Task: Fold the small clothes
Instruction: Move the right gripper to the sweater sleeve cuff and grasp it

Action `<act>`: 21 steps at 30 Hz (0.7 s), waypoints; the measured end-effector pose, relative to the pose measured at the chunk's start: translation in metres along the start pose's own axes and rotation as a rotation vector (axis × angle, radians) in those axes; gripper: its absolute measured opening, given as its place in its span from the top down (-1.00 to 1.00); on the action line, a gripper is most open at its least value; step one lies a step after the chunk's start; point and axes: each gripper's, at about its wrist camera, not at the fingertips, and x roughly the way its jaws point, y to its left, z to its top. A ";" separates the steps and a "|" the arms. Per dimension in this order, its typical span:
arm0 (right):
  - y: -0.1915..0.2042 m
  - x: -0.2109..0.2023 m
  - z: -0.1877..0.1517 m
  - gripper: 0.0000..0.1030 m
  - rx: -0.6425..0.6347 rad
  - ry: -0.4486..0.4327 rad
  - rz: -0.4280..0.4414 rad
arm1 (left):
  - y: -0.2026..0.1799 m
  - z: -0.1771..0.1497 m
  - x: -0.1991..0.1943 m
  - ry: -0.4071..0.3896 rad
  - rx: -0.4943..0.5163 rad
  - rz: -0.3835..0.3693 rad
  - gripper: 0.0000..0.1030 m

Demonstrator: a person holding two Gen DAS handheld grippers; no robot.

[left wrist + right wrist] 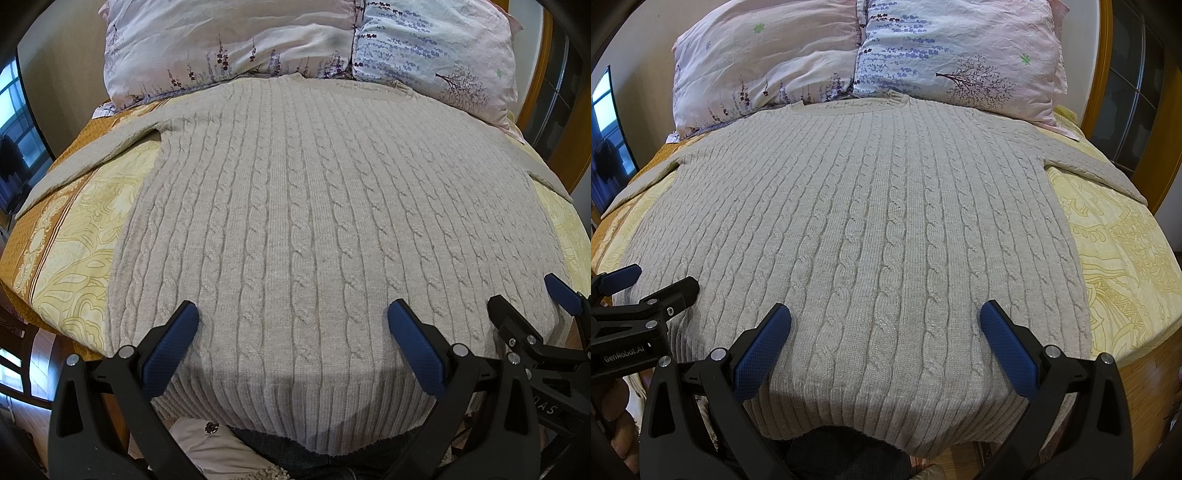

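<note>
1. Sweater [295,206]: beige cable-knit, spread flat with its front or back up (which cannot be told) on the bed cover [74,258]. Neckline lies against the pillows [258,40] at the far end; ribbed hem [886,417] hangs just over the near edge of the bed.

2. Sleeves: both extended outward. The sweater's left-hand sleeve [85,158] runs toward the bed's edge; the opposite sleeve [1100,170] does likewise on the other side.

3. Left gripper [291,325]: jaws spread wide, holding nothing, poised over the lower body of the knit near the hem.

4. Right gripper [884,325]: jaws likewise wide apart and empty, just beside the left one, over the same lower region.

5. Handling, as judged: soft, limp, fairly thick knit with some weight; it should drape and sag rather than hold a crease, and may stretch if pulled by one point. The textured surface looks unlikely to slip.

6. Suggested hold: pinch at a sleeve cuff or shoulder seam, or the hem corners, gathering both layers.

7. Progress: folding apparently not yet begun.
</note>
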 end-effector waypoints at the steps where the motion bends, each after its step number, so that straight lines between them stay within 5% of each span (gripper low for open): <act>1: -0.001 0.000 0.000 -0.97 -0.001 0.004 0.000 | -0.002 0.004 0.000 0.006 0.001 -0.001 -0.97; 16: -0.015 0.007 0.008 -0.97 -0.115 0.008 0.134 | 0.002 0.022 0.011 0.099 0.054 -0.034 -0.97; 21: -0.065 0.010 0.039 -0.97 0.077 -0.015 0.189 | 0.015 0.048 0.008 0.016 0.037 -0.079 -0.97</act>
